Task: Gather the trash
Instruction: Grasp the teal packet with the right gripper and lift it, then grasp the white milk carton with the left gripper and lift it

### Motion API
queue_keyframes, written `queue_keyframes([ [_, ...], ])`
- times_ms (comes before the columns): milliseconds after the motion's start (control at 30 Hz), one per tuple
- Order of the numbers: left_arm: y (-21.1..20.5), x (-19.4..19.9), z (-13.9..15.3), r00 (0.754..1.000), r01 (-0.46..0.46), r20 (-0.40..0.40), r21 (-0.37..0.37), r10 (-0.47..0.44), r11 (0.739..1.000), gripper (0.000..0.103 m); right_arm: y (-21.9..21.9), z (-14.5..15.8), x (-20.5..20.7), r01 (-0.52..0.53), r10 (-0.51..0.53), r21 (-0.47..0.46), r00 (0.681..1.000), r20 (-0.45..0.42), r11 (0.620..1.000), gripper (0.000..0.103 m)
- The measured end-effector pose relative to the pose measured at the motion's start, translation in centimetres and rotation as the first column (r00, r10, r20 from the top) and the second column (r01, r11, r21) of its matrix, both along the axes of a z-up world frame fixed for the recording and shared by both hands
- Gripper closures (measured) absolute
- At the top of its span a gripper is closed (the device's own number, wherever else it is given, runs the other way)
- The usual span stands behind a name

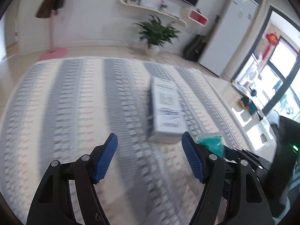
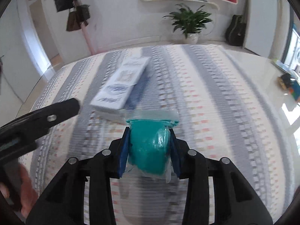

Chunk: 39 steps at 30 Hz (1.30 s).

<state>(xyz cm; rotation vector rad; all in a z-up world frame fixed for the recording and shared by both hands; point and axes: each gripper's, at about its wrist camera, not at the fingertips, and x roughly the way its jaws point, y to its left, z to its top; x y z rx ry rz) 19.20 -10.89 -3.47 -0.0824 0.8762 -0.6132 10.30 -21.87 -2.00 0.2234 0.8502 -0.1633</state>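
A teal lump in a clear plastic bag sits pinched between the blue pads of my right gripper, which is shut on it above the striped rug. The same teal bag peeks out just right of my left gripper's right finger. A long white box with blue print lies flat on the rug ahead; in the right wrist view the white box is up and left of the bag. My left gripper hangs open over bare rug, nothing between its pads.
A potted plant and a dark guitar bag stand by the far wall. A pink stand's base sits at the rug's far left corner. A white cabinet and low table with clutter are on the right.
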Motion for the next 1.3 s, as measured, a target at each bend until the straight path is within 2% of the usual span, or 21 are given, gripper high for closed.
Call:
queue_keyframes([
  [67, -2.5, 1.2, -0.7, 0.999, 0.005, -0.031, 0.007, -0.005, 1.000, 0.023, -1.7, 0.0, -0.5, 0.029, -0.029, 0.019, 1.000, 0.006, 0.999, 0.068],
  [133, -4.1, 2.1, -1.2, 0.999, 0.007, -0.039, 0.025, -0.006, 1.000, 0.023, -3.0, -0.2, -0.7, 0.045, -0.045, 0.037, 0.999, 0.002, 0.998, 0.068],
  [200, -6.1, 2.9, -2.1, 0.999, 0.004, -0.040, 0.074, -0.001, 0.997, 0.023, -3.9, -0.4, -0.8, 0.053, -0.052, 0.052, 0.999, -0.004, 0.997, 0.068],
  [233, -6.8, 3.4, -2.6, 0.999, 0.003, -0.044, 0.104, 0.001, 0.995, 0.031, -4.4, -0.7, -1.1, 0.056, -0.056, 0.068, 0.998, -0.005, 0.996, 0.068],
  [267, -7.5, 3.7, -3.2, 0.999, 0.008, -0.055, 0.141, 0.000, 0.990, 0.047, -4.6, -0.8, -1.4, 0.060, -0.060, 0.077, 0.998, -0.005, 0.995, 0.068],
  [400, -7.8, 3.4, -3.3, 0.999, 0.023, -0.039, 0.189, -0.016, 0.982, 0.049, -5.5, -0.9, -2.4, 0.072, -0.075, 0.117, 0.997, 0.014, 0.991, 0.068],
  [533, -5.5, 0.4, -2.1, 1.000, 0.001, -0.028, 0.178, 0.004, 0.984, 0.049, -4.4, -0.3, -3.5, 0.046, -0.049, 0.111, 0.998, 0.025, 0.993, 0.068],
  [700, 0.4, -6.4, -0.7, 0.997, -0.061, -0.024, 0.188, 0.067, 0.980, 0.049, -2.2, 0.8, -5.2, -0.010, 0.006, 0.134, 1.000, 0.024, 0.991, 0.068],
  [833, 5.8, -12.2, -1.0, 0.989, -0.128, -0.047, 0.209, 0.140, 0.970, 0.049, 1.4, 1.9, -7.0, -0.129, 0.130, 0.118, 0.992, -0.003, 0.985, 0.068],
  [967, 9.6, -16.8, -0.8, 0.977, -0.197, -0.048, 0.187, 0.209, 0.962, 0.049, 4.9, 2.7, -9.1, -0.219, 0.219, 0.078, 0.976, 0.010, 0.973, 0.068],
  [1033, 10.0, -17.8, -0.7, 0.973, -0.217, -0.037, 0.189, 0.228, 0.958, 0.049, 6.4, 2.9, -10.0, -0.235, 0.235, 0.036, 0.972, 0.014, 0.971, 0.068],
  [1100, 10.0, -17.9, -1.2, 0.972, -0.213, -0.058, 0.196, 0.228, 0.957, 0.042, 7.4, 2.9, -10.9, -0.243, 0.243, -0.006, 0.970, 0.011, 0.970, 0.068],
  [1167, 9.8, -17.7, -1.1, 0.974, -0.203, -0.056, 0.198, 0.218, 0.959, 0.040, 7.6, 2.8, -11.2, -0.241, 0.241, -0.009, 0.970, 0.004, 0.970, 0.068],
  [1233, 9.6, -17.1, -0.9, 0.978, -0.191, -0.048, 0.194, 0.204, 0.962, 0.030, 7.5, 2.6, -11.4, -0.232, 0.232, 0.001, 0.973, -0.006, 0.973, 0.068],
  [1300, 9.3, -16.0, -0.9, 0.978, -0.186, -0.056, 0.195, 0.200, 0.963, 0.030, 7.4, 2.5, -11.3, -0.226, 0.226, -0.003, 0.974, -0.018, 0.974, 0.068],
])
